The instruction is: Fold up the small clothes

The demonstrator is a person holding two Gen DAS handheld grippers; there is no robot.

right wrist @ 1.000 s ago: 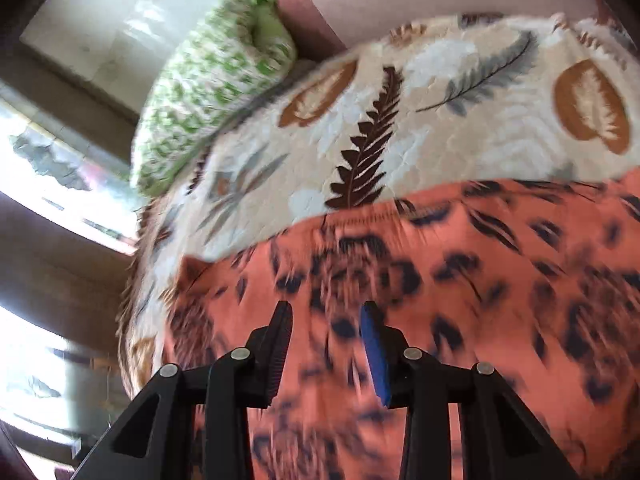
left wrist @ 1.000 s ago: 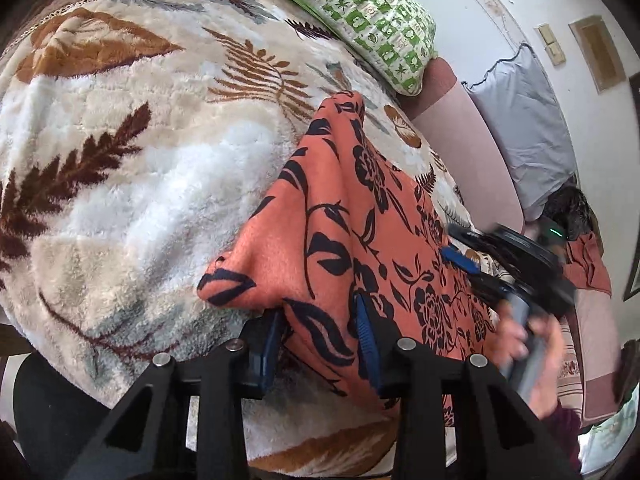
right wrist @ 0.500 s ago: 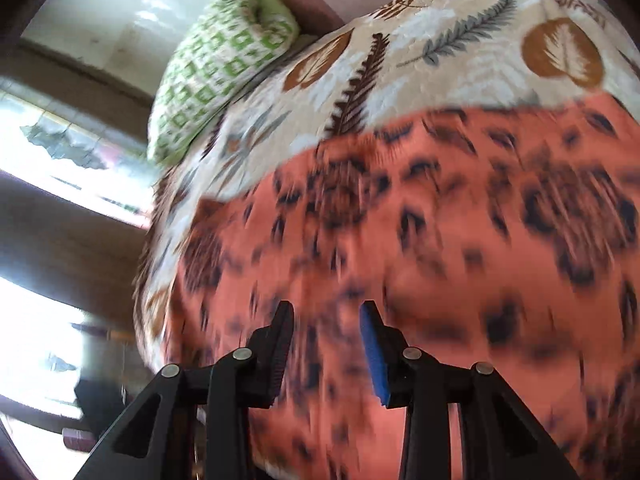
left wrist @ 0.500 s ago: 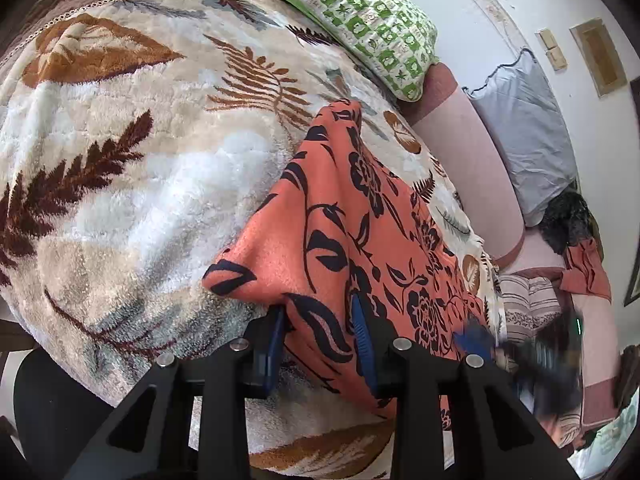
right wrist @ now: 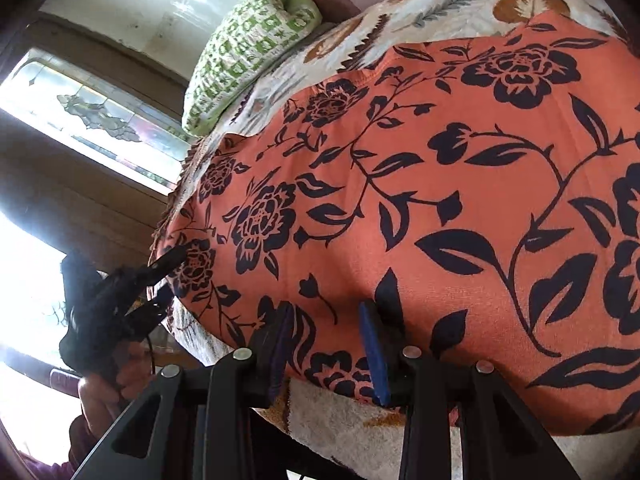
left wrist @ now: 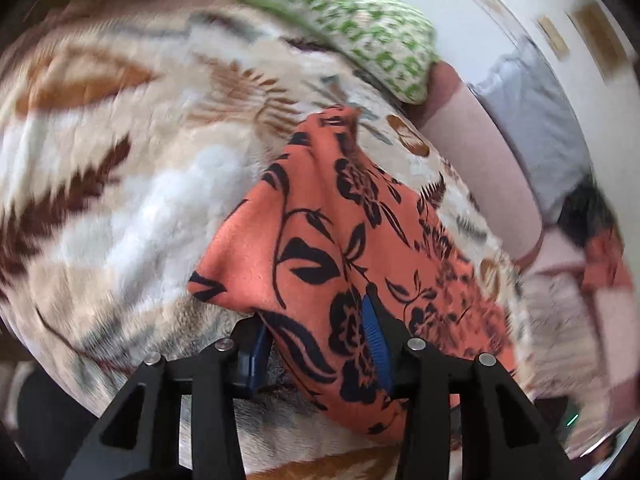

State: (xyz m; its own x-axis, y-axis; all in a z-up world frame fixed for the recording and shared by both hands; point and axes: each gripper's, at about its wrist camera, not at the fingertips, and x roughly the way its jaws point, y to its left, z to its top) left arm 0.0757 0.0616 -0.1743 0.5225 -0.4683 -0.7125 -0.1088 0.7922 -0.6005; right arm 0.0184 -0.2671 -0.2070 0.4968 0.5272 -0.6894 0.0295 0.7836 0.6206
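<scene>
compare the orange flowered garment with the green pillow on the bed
The garment is orange with black flowers; the pillow is white with green squares. The garment lies thin and spread near the front edge; the pillow sits plump at the far end. Both rest on the leaf-print blanket.

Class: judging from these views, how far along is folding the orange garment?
Done: the orange garment lies spread on the blanket. In hand: the left gripper, jaws just opening, has a corner between them; the right gripper straddles the near hem. Remaining: no finished fold shows yet.
</scene>
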